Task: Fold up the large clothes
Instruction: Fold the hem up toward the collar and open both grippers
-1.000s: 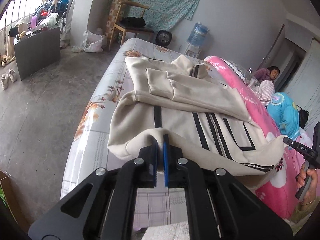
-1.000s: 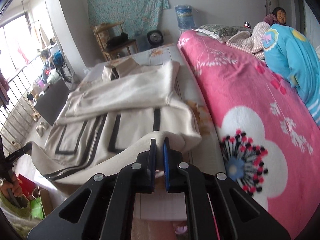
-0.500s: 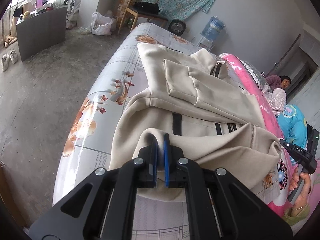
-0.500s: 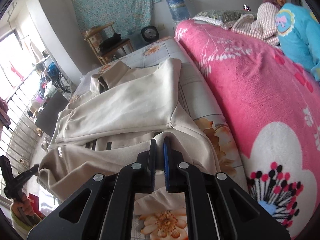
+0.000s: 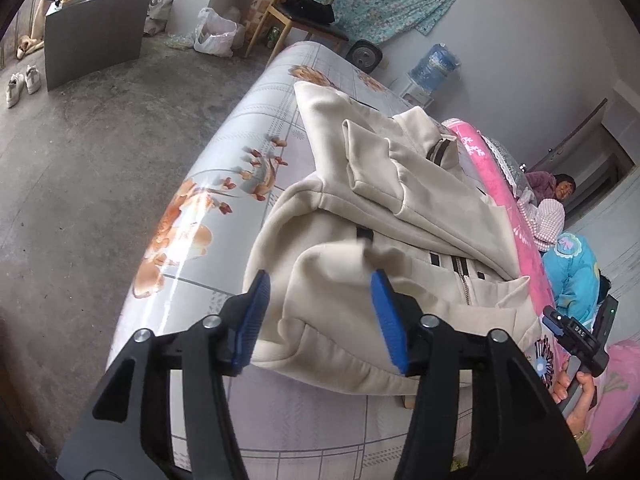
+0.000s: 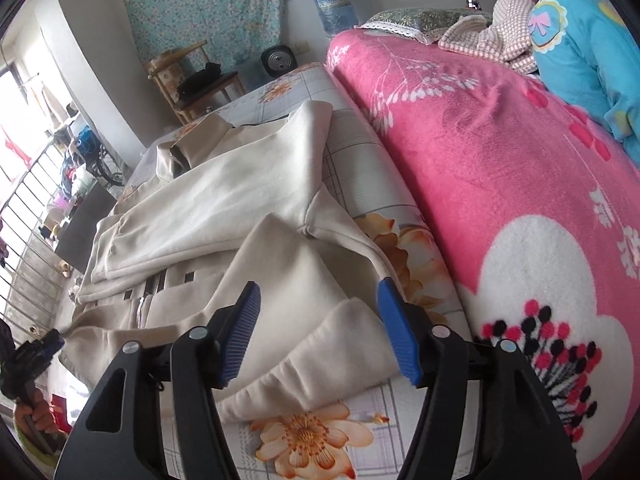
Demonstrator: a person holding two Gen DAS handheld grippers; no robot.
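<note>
The cream jacket [image 5: 380, 208] lies folded on the bed [image 5: 224, 184]. In the left wrist view, the left gripper [image 5: 320, 316], pinching the hem a second ago, has just spread its jaws; cloth sits loose between them. In the right wrist view, the right gripper [image 6: 320, 332] has opened likewise over the jacket [image 6: 224, 208]; its lower edge is hidden.

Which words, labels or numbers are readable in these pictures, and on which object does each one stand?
"DAS": white letters on the right gripper, seen in the left wrist view; reading uncertain, very small.
Water bottle: its label is too blurred to read.
Nothing else readable.
</note>
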